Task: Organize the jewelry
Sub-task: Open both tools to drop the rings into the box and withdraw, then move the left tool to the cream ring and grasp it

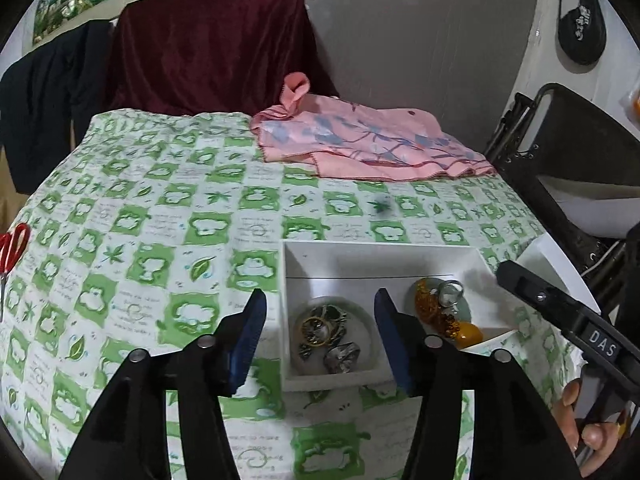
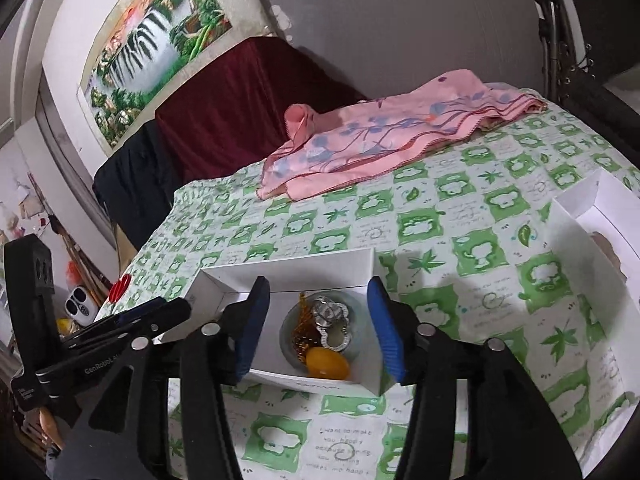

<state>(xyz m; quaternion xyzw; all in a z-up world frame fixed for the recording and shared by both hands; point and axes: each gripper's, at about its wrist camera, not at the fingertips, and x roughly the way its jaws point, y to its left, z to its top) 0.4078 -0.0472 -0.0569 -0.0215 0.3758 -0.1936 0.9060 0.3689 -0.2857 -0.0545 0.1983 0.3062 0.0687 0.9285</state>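
Surface (image 1: 168, 216): covered by a green-and-white checked cloth printed with leaves and clouds, running from the near edge to the far wall.

Maroon drape (image 1: 212, 44): hung at the far end, beyond the surface.

Pink floral cloth (image 1: 372, 144): crumpled at the far right of the surface.

White box (image 1: 320, 256): open, shallow, lying near the middle, towards the near edge. It holds the jewelry, gathered in two clusters.

White lid or second box (image 2: 592, 216): open, to the right of the first, well apart from it.

Left gripper (image 1: 320, 344): jaws apart, blue pads straddling the near left corner of the box, clamped on nothing.

Right gripper (image 2: 318, 328): jaws apart, one to either side of the box's right-hand part, pads not pressing on anything.

Red-handled scissors (image 1: 12, 248): at the far left edge of the surface.

Left cluster (image 1: 324, 332): dark and gold rings, tangled.

Right cluster (image 2: 324, 328): silver ring, amber beads, amber oval stone (image 2: 328, 364).
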